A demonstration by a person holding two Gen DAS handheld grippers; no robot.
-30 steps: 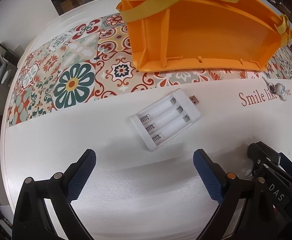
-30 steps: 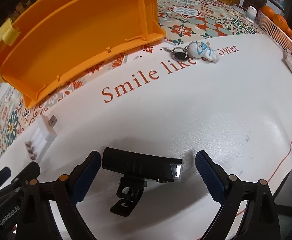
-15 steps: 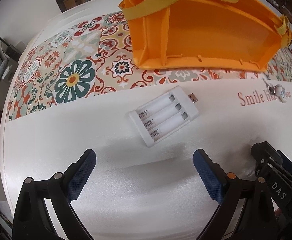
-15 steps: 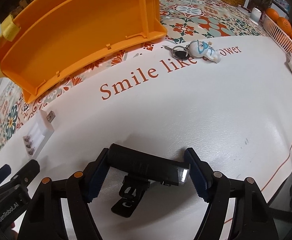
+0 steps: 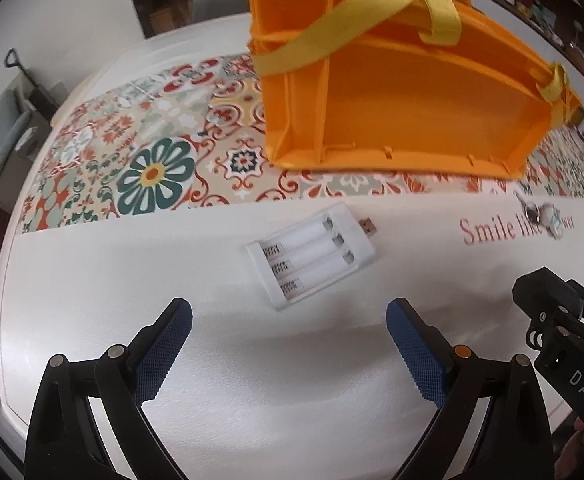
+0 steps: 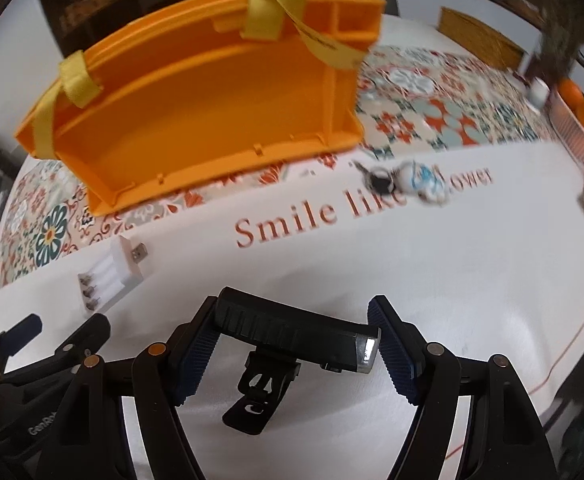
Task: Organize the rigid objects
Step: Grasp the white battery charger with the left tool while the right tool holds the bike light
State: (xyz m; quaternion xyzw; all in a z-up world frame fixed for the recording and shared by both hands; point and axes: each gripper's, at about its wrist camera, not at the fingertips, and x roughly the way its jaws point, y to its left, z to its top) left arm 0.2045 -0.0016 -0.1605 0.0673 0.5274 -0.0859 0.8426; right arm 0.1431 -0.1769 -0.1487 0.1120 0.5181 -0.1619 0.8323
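My right gripper (image 6: 294,340) is shut on a black bike light (image 6: 292,330), gripped end to end, its clip hanging below, lifted a little off the white table. My left gripper (image 5: 288,340) is open and empty, just short of a white USB battery charger (image 5: 312,256) lying flat; the charger also shows in the right wrist view (image 6: 110,274). An orange organizer bin (image 5: 404,112) with yellow straps stands behind on the patterned runner; it also shows in the right wrist view (image 6: 196,116). A keychain with a white figure (image 6: 408,178) lies on the "Smile like" lettering.
A tiled-pattern runner (image 5: 148,160) crosses the table's far half. A white basket of oranges (image 6: 580,120) and a small white cup (image 6: 538,92) stand at the far right. The table edge (image 6: 580,340) curves close on the right.
My right gripper closed on the bike light and raised it slightly. My left gripper stayed open and backed off a little from the charger.
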